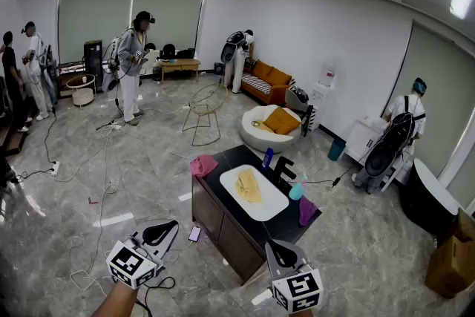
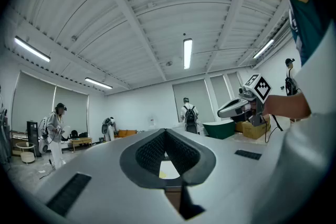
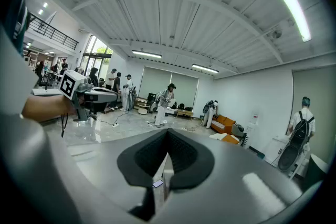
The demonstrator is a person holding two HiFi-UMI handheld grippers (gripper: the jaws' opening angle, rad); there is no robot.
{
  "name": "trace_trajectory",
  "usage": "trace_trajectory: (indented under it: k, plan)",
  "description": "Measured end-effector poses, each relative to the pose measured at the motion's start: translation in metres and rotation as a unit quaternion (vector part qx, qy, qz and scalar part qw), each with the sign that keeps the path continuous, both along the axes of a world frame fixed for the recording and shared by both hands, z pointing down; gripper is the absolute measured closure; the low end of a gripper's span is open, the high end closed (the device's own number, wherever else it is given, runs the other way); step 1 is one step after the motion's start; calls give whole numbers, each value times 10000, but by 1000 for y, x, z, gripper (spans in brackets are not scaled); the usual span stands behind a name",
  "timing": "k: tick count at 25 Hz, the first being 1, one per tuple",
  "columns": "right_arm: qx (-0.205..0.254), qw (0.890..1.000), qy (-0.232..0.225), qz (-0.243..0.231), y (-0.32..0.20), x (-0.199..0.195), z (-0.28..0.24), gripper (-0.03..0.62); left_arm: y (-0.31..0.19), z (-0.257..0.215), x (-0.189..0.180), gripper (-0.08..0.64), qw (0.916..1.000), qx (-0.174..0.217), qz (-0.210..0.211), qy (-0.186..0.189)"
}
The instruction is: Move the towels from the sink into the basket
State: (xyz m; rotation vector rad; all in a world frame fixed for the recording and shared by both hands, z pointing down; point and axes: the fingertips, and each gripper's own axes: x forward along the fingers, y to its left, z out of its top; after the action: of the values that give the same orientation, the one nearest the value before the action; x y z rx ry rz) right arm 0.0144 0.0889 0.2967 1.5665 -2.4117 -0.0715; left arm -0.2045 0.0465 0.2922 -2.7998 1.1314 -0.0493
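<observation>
Left gripper [image 1: 165, 229], right gripper [image 1: 276, 247]: both jaws closed, nothing between them, both well short of dark cabinet [image 1: 223, 223]. Yellow towel [image 1: 249, 185] lies in white sink [image 1: 273, 204] on cabinet top. Pink towel [image 1: 202, 165] and purple towel [image 1: 307, 210] sit at cabinet corners, outside sink. Basket not identifiable.

Risks:
- Reaching in with closed jaws likely just shoves towel.
- Careless sweep could topple teal bottle [image 1: 297, 190] or blue bottle [image 1: 267, 158], or catch black faucet [image 1: 285, 167].
- Floor cables [image 1: 102, 204] and phone [image 1: 194, 234] lie near approach path, so tripping looks possible.

Other people stand well apart.

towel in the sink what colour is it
Yellow; the towel shows best in the head view.
</observation>
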Motion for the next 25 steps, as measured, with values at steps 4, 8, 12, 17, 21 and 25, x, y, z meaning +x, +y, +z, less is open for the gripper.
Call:
trace_trajectory:
  k: [4,8,12,17,21,25]
  plan:
    - [-38,10000,-9,11,-4,-6,1,586,-4,-2,-4,555,10000,3,17,-23]
    - [-58,10000,-8,22,-8,-12,5,586,-8,2,-9,555,10000,-9,37,-4]
    - [-69,10000,-15,35,-14,-22,6,586,-13,4,-19,555,10000,-33,62,10]
    - [-68,10000,-53,49,-23,-44,8,586,-22,7,-39,555,9999,-69,121,11]
    - [-57,9998,-129,111,-33,-63,8,583,-32,10,-58,555,9998,-74,205,15]
    - [-3,9997,-148,196,-46,-83,9,583,-46,10,-80,555,9996,-43,261,61]
